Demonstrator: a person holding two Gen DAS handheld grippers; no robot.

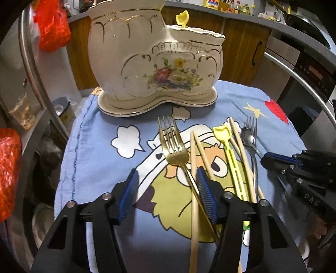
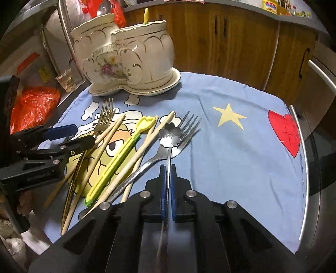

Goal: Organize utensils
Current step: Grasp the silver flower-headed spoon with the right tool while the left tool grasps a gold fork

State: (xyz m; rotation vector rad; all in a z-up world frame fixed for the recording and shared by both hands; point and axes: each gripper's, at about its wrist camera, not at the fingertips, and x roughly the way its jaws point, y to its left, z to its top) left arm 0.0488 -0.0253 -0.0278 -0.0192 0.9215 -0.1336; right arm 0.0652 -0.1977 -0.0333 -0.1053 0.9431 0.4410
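A cream floral ceramic utensil holder (image 1: 151, 69) stands at the far side of the blue cartoon cloth (image 1: 94, 151); a yellow utensil (image 1: 182, 19) sticks out of it. My left gripper (image 1: 166, 182) is open just above the cloth, its jaws around the handle of a gold fork (image 1: 172, 145). Wooden chopsticks (image 1: 194, 168), a yellow tulip-ended utensil (image 1: 229, 155) and a silver fork (image 2: 184, 134) lie beside it. My right gripper (image 2: 167, 174) is shut on the thin handle of a flower-shaped silver spoon (image 2: 170, 132). The holder also shows in the right wrist view (image 2: 126, 56).
Wooden cabinets (image 2: 241, 42) stand behind the table. Red plastic bags (image 1: 52, 27) hang and lie at the left. A glass cup (image 2: 66, 80) sits left of the holder. An oven (image 1: 310, 73) is at the right. The cloth's right half with a star (image 2: 229, 115) and heart (image 2: 285, 132) holds no utensils.
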